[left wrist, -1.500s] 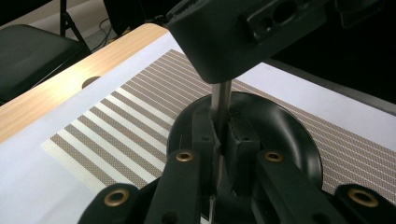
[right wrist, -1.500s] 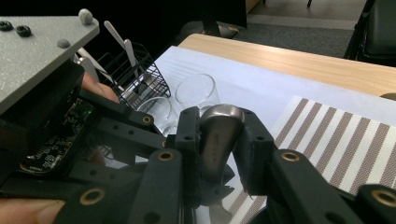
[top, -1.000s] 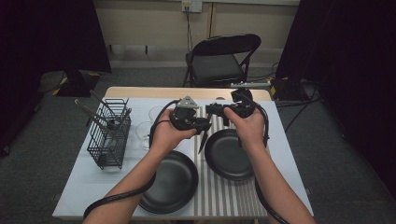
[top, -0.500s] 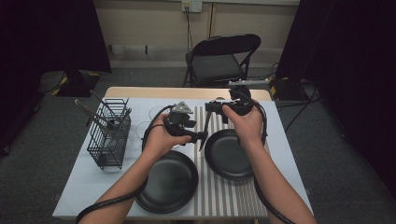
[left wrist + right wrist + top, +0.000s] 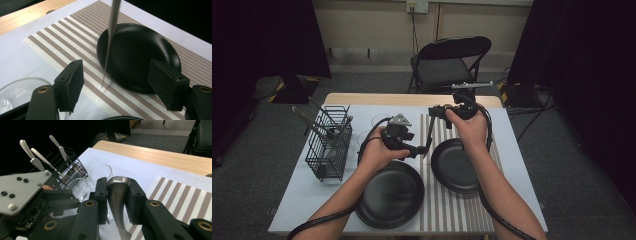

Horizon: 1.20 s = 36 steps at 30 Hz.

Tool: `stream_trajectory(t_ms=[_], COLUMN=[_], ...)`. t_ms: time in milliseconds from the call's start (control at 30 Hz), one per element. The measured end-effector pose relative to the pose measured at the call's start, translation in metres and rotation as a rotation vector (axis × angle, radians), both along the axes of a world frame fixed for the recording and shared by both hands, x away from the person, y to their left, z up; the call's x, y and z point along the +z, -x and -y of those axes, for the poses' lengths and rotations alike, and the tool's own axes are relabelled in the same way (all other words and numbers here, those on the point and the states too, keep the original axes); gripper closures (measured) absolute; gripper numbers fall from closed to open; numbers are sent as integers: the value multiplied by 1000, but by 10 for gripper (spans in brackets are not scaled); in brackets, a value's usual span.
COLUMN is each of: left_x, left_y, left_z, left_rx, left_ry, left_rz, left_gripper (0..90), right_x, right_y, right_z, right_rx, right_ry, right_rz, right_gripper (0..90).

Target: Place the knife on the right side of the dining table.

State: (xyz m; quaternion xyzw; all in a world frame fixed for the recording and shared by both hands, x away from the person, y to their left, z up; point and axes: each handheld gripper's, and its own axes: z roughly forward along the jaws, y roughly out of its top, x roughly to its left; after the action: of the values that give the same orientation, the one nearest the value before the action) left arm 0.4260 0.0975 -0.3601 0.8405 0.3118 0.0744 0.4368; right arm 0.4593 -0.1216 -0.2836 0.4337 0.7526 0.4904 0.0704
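the slim silver metal table knife (image 5: 429, 136) hangs almost upright in the air, handle end up and blade tip down, over the edge of the striped beige-and-white placemat (image 5: 443, 210) just beside the far round black plate (image 5: 455, 165). the right gripper (image 5: 117, 195) has its jaws clamped on the knife's rounded steel handle, which shows pinched between the two black pads in the right gripper view. the left gripper (image 5: 116, 82) stands with its jaws wide apart, having just been opening, and the blade runs down through the gap between them without touching either pad (image 5: 75, 77); in the left gripper view the blade's tip ends above the placemat close to the plate's near rim. so the knife's long axis runs top to bottom, crossing the left gripper's opening, and only the right hand bears it. judging from this, the coming move rests with the right hand: lowering and tipping the blade down flat onto the mat alongside the plate. the nearer black plate (image 5: 390, 194) and the black wire cutlery basket (image 5: 329, 145) lie to the left, apart from the knife.
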Motion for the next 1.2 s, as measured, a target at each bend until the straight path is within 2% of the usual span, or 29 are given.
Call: stream_trajectory(t_ms=[233,367,467,767,1133,1200], left_x=[-5,-10,-12,-16,-20,-20], left_y=[2,2,3,3,2,2], left_z=[-1,-2,-2,-3,-1,0], left_rx=[-2,10,-3,-21,-29,-32], left_ry=[-26,-16,-16,-10,-23,-13], left_rz=[-10,-18,-38,-35,-50,-52], left_gripper=[210,179,187,175,178,176], right_x=[-1,2,3,0,-2,-3], right_y=[-6,-10,-12,-21,-34,-36], right_z=[-3,-2,-1,0,-4,-5], right_rx=[-5,-9,-11,-25,-39,-38], right_ry=[6,-3,1,14,44,46], right_rz=[2,9,13,14,20,17], right_gripper=[737,737,737,737,737,737])
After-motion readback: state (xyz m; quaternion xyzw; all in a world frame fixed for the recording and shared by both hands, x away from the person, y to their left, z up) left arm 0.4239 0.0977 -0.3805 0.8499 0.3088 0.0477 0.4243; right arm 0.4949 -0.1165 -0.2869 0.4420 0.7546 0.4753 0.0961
